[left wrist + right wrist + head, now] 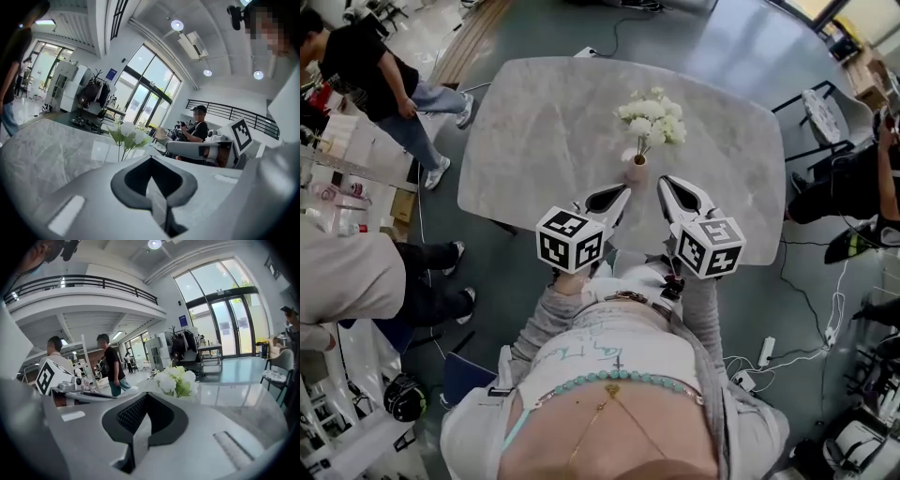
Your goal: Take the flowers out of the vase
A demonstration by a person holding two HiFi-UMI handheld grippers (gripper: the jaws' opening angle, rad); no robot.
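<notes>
Your left gripper (617,195) and right gripper (673,192) have jaws closed on nothing. The flowers (652,117) stand in the vase (637,170) at 12 o'clock, near the tips. Advancing so could tip it over.

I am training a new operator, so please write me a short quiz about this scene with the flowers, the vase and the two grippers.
1. True or false: the white flowers are already out of the vase.
2. Where does the vase stand? A: on the table, just ahead of the left gripper and the right gripper; B: on the floor; C: on a chair.
3. Fill in: the jaws of both grippers are ____, with nothing between them.
Key: 1 false; 2 A; 3 shut.
</notes>
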